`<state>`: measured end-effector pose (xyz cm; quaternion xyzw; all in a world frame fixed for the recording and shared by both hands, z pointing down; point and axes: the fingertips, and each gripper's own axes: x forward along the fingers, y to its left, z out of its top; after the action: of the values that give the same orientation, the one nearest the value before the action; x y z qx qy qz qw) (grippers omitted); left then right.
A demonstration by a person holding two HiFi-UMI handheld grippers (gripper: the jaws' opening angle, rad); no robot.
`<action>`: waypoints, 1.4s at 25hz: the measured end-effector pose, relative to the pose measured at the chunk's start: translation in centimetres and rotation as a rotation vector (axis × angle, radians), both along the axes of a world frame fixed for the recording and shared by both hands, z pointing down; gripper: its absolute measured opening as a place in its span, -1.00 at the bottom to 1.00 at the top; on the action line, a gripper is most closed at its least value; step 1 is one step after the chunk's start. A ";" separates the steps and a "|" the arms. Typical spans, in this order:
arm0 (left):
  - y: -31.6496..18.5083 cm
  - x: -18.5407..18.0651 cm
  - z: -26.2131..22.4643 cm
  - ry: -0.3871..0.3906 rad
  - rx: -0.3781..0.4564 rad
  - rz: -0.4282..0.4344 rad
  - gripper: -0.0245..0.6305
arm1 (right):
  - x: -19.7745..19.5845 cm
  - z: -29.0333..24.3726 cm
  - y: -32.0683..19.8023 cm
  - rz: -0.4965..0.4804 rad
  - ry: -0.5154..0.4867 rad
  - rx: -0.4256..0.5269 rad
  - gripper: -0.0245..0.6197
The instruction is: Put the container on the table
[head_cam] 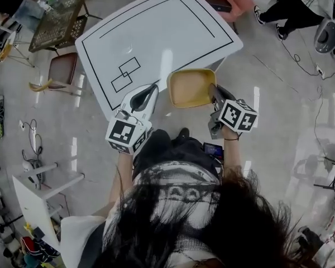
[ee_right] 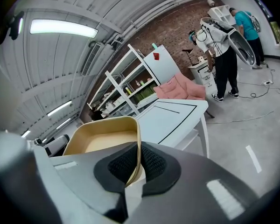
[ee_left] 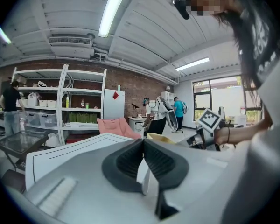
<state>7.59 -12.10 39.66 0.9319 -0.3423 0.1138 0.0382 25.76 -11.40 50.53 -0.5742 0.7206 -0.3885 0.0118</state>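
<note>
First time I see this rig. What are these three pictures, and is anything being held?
No robot here: a person holds a two-jaw gripper in each hand. The head view looks down from a camera on the person's head; the other two cameras ride on the grippers and look along their jaws. The right gripper is clamped on the rim of a tan container, held by the near edge of the white table, apparently not set down yet. The left gripper is shut and empty. The table is marked with black lines.
</note>
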 end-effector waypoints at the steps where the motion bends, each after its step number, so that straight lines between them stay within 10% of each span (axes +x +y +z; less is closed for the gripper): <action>1: -0.2 -0.1 0.1 -0.007 -0.003 -0.008 -0.93 | 0.0 0.2 -0.5 -0.009 -0.004 -0.001 -0.87; 21: -9.3 -1.6 0.4 -0.016 0.004 -0.067 -0.93 | -0.6 0.8 -14.4 -0.112 0.107 0.001 -0.87; 35: -18.0 -7.8 0.4 0.006 0.005 -0.154 -0.93 | -8.3 6.2 -28.9 -0.282 0.276 -0.128 -0.87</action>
<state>-0.24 -30.07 40.01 0.9032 -0.4132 0.1070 0.0456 17.51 -40.26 56.77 -0.5150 0.7624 -0.3489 -0.1784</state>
